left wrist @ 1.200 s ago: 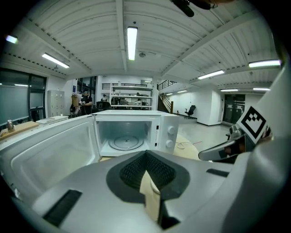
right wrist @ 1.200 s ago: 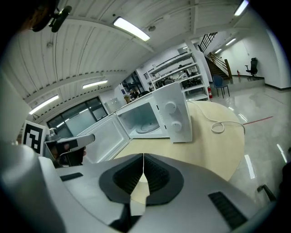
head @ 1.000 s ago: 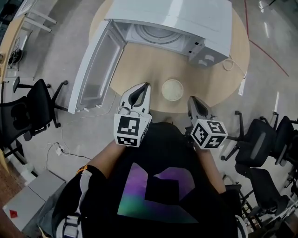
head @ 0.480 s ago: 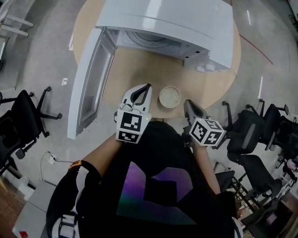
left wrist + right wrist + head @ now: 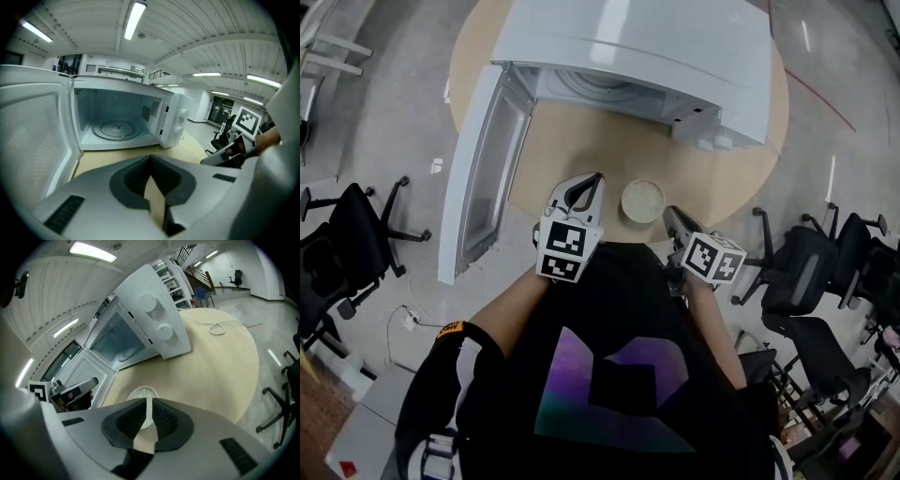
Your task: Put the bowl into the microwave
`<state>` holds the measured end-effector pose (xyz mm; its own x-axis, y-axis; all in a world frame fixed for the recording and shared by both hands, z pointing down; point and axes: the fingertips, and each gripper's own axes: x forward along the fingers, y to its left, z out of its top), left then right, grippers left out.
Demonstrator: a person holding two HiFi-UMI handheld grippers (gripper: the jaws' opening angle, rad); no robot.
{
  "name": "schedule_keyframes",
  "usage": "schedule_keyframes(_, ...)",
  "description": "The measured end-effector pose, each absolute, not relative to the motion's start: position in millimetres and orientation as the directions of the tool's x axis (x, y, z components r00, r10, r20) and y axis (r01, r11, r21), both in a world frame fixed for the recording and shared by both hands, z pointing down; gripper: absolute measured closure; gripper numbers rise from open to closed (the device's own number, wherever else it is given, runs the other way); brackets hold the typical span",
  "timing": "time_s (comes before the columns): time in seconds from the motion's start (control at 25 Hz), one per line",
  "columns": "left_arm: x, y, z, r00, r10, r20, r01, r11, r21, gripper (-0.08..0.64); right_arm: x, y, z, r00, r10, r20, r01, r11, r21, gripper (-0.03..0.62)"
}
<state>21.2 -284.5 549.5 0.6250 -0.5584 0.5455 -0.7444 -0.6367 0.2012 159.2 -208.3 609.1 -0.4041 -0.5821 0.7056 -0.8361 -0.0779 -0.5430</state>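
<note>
1. Closest to us, both grippers hover over the near edge of the table (image 5: 572,141). The left gripper (image 5: 596,178) has its jaws pressed together on nothing. The right gripper (image 5: 667,212) has its jaws all but together, with only a thin slit between them and nothing in it.
2. Just past them, the bowl (image 5: 643,200) stands on the table, untouched. It lies at about 1 o'clock from the left gripper and 11 o'clock from the right, near both but apart from each. The right gripper view looks straight over its own jaws at the pale rim.
3. Farther out, at 12 o'clock, stands the microwave (image 5: 637,47). Its door (image 5: 483,159) is swung wide toward 9 o'clock, and its turntable (image 5: 116,129) is bare.
4. We judge the grasp has not yet begun, and we see three risks:
   - If the jaws go in as narrow as they are, they would shove the bowl across the table rather than take its rim.
   - A one-sided pinch on the rim could let the bowl tip.
   - Carried low, the bowl may clip the cavity sill, or the left gripper may knock the open door.
</note>
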Motion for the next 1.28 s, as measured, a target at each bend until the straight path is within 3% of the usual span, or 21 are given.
schedule_keyframes(0.2,24.3,-285.0,565.1,0.595,-0.558,0.579,-0.765,-0.612,0.197,0.514,160.4,-211.3,625.2,-0.445,-0.54,0.714,-0.813,-0.091,-0.575,0.517)
schedule_keyframes(0.68,30.7,-278.3,586.2,0.563,-0.531,0.634,-0.771,-0.613,0.172,0.514,157.4,-207.1,656.3,-0.53,-0.465,0.709,-0.73,-0.176,-0.661,0.517)
schedule_keyframes(1.0,27.0,-283.3,585.7,0.551,-0.539,0.637,-0.778,-0.607,0.16,0.514,155.0,-211.6,658.4,-0.59,-0.493,0.639,-0.629,-0.216,-0.747,0.517)
schedule_keyframes(1.28,19.9,-288.0,580.0,0.537,-0.56,0.631,-0.79,-0.597,0.142,0.512,150.7,-216.0,654.6,-0.595,-0.498,0.631,-0.628,-0.202,-0.752,0.534)
